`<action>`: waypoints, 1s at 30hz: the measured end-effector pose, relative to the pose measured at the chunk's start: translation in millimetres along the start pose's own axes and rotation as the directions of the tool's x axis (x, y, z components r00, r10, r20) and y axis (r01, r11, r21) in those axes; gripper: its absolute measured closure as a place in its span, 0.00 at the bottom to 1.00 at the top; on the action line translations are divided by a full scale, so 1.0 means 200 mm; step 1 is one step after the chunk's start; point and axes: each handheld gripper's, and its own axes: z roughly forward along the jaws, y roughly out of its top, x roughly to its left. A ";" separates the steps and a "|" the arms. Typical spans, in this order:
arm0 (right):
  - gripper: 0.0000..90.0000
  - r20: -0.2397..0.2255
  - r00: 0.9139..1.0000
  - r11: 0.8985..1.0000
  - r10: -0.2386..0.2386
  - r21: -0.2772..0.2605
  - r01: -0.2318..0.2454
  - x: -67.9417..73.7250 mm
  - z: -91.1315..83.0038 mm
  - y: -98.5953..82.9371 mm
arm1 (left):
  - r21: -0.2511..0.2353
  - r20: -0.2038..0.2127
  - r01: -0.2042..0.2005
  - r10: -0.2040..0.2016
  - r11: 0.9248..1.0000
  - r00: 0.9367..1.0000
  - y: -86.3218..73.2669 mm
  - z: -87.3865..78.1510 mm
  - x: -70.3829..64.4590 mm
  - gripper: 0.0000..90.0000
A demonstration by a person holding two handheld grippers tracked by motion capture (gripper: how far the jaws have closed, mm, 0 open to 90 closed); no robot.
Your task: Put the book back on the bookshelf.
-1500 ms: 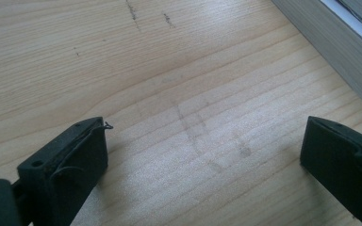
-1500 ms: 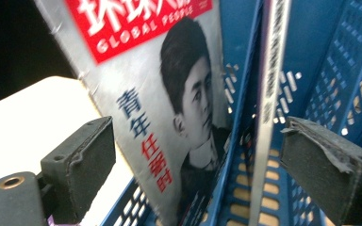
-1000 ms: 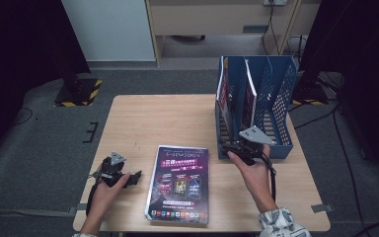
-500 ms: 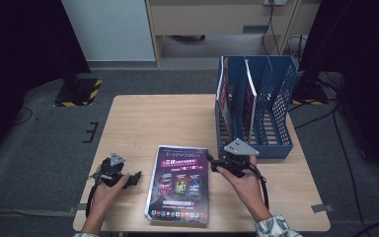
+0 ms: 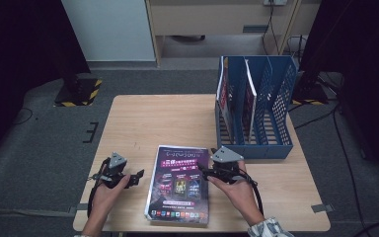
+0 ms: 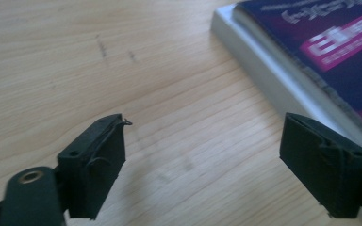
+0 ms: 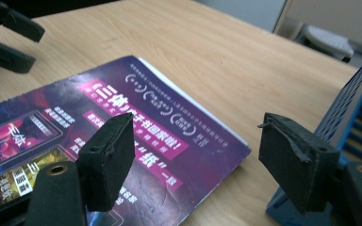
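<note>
**Magazine flat between two open tongs**

Wooden tabletop [image 5: 177,118] on a grey floor, read left to right. Left tongs [image 5: 134,177] rest low just beside the magazine's left edge, jaws released and empty, probably placed to steady or lift that side. Magazine [image 5: 180,183] lies flat, cover up, near the front edge. Right tongs [image 5: 203,172] sit at its upper right corner, jaws spread with nothing held, apparently lined up for a grasp. Blue file rack [image 5: 256,106] stands right, two magazines upright inside, a likely destination.

A light wooden rectangular desk [image 5: 153,118] carries a glossy purple-covered magazine [image 5: 180,182] lying flat near its front edge, and a blue perforated plastic file rack [image 5: 266,108] standing at its back right.
</note>
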 end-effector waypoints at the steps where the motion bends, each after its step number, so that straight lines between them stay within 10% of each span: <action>1: 0.32 -0.015 1.000 1.000 0.016 0.004 -0.016 0.00 0.01 -0.01 | -0.001 0.009 -0.004 0.004 1.000 1.000 0.01 0.00 -0.02 0.18; 15: 0.23 -0.079 0.995 0.996 0.068 0.064 -0.063 0.01 0.02 -0.07 | -0.020 0.114 -0.089 0.091 0.996 0.989 0.08 0.02 -0.28 0.27; 30: 0.14 -0.165 0.980 0.987 0.108 0.133 -0.086 0.02 0.05 -0.13 | 0.016 0.152 -0.096 0.093 0.995 0.984 0.05 0.10 -0.33 0.43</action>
